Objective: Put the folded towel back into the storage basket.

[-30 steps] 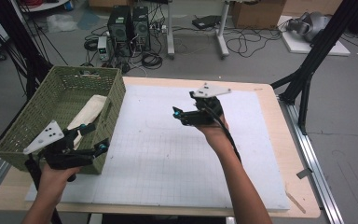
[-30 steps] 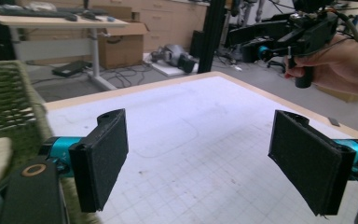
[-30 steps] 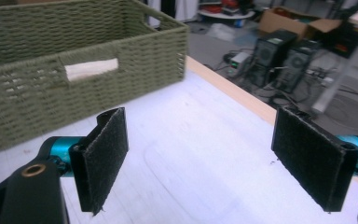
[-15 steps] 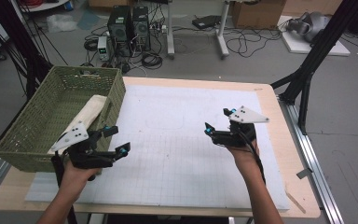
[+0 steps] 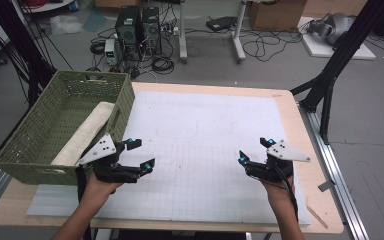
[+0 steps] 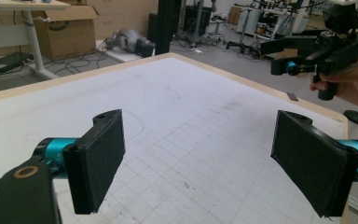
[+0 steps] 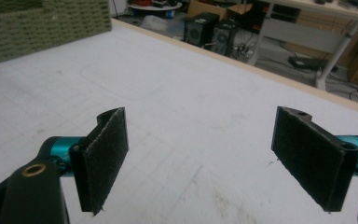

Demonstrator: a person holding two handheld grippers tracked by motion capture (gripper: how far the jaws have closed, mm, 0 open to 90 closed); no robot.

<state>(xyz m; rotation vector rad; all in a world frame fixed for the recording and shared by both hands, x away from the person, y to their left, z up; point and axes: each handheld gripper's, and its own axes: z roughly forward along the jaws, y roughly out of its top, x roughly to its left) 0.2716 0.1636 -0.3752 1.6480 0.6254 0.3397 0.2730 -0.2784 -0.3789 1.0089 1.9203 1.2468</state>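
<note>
My left gripper (image 5: pixel 141 154) is open at the table's front left, just right of the green wicker basket (image 5: pixel 40 135), with nothing between its jaws. A cream rolled cloth (image 5: pixel 87 131) lies inside the basket along its right wall. My right gripper (image 5: pixel 253 151) is open near the front right of the white gridded mat (image 5: pixel 195 130), also holding nothing. In the left gripper view the jaws (image 6: pixel 200 163) stand wide over bare mat, and the right gripper (image 6: pixel 303 56) shows farther off in a hand. The right gripper view shows wide jaws (image 7: pixel 205 158) over the mat, with the basket (image 7: pixel 42 23) at top left.
The wooden table's right edge (image 5: pixel 310 150) runs close to my right gripper. Black frame legs (image 5: pixel 330 80) stand past the right rim. Computer towers (image 5: pixel 140 25), cables and boxes lie on the floor beyond the far edge.
Both grippers have drawn back toward the front edge. The left one moved right, off the basket's front; the right one moved right and nearer. Both stayed open.
</note>
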